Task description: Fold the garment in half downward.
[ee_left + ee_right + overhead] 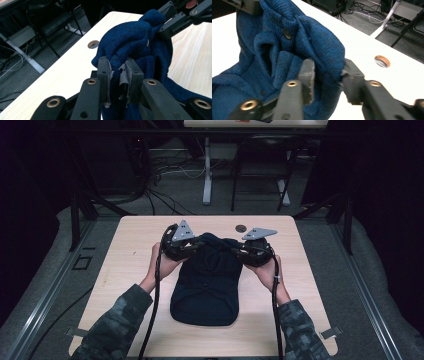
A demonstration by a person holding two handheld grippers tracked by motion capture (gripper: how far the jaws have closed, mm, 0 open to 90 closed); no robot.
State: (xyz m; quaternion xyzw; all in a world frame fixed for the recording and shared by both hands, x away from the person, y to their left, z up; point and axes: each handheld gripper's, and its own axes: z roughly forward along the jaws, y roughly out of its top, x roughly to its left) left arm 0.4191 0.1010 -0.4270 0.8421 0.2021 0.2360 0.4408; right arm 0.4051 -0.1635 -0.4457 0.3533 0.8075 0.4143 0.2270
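High view: both hand-held grippers, left [196, 245] and right [239, 249], pinch the sweater [206, 285] at twelve o'clock; lift evenly.

I note camouflage-patterned sleeves [117, 320] in grey-green on both forearms. Left claw [119, 68]: black jaws, brass-coloured rivets, frayed grey pads [123, 77]. Right claw [325, 71]: same black build, brass rivets. Each carries a grey three-cornered plate [184, 232] with dark screws and trails a black cable [154, 305].
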